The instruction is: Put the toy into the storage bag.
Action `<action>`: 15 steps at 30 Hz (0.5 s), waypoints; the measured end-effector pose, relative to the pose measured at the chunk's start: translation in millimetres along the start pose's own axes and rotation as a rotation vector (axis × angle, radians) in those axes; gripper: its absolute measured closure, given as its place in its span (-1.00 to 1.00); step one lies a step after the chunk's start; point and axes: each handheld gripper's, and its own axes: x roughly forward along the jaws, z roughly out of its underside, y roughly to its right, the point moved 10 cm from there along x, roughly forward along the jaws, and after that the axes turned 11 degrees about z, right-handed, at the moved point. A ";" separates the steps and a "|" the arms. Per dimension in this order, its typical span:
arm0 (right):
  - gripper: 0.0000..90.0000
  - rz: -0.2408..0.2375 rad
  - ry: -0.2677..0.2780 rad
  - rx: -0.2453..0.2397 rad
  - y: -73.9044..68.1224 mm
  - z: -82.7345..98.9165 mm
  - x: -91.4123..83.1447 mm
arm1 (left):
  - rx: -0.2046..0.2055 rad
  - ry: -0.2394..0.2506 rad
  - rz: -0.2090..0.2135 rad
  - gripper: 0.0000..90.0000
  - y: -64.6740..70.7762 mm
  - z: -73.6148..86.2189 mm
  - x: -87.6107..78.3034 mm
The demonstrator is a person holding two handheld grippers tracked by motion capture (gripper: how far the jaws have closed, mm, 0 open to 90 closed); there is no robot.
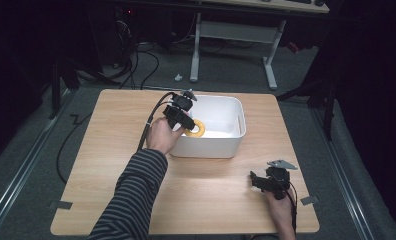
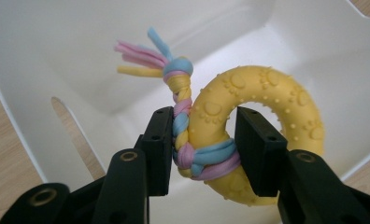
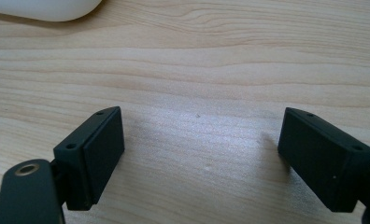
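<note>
While the left tool (image 2: 202, 154) hangs over the white plastic bin (image 1: 236, 131), its 2 jaws bracket the yellow rubber ring toy (image 2: 262, 121) at the spot where the pastel braided rope (image 2: 181, 116) is wrapped around it. That knot gives a thicker place to pinch than the bare ring. The left pad lies against the braid, yet a sliver of space shows at the right pad, so the jaws look slightly parted around the toy, likely letting it go into the bin. In the high view the ring sits just inside the bin's near left corner. Well apart, the right tool (image 3: 202, 154) rests low over the wooden table (image 3: 197, 70), jaws wide and empty.
</note>
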 end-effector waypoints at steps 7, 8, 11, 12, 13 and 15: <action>-0.68 -0.001 0.001 0.001 -0.2 -0.1 0.1 | 0.012 0.014 -0.008 0.09 -0.6 1.0 -10.0; -0.68 -0.002 0.001 -0.001 -0.2 -0.2 0.1 | 0.010 0.022 -0.007 0.07 -1.1 0.9 -13.1; -0.67 -0.002 0.001 -0.001 -0.2 -0.2 0.1 | 0.012 0.047 -0.022 0.04 -4.2 1.4 -23.5; -0.67 -0.002 0.001 -0.001 -0.2 -0.2 0.1 | 0.012 0.047 -0.022 0.03 -4.2 1.4 -23.5; -0.67 -0.002 0.001 -0.001 -0.3 -0.2 0.1 | 0.013 0.058 -0.029 0.01 -6.3 2.4 -29.5; -0.67 -0.002 0.001 -0.001 -0.3 -0.2 0.1 | 0.011 0.066 -0.032 -0.01 -7.6 3.0 -32.3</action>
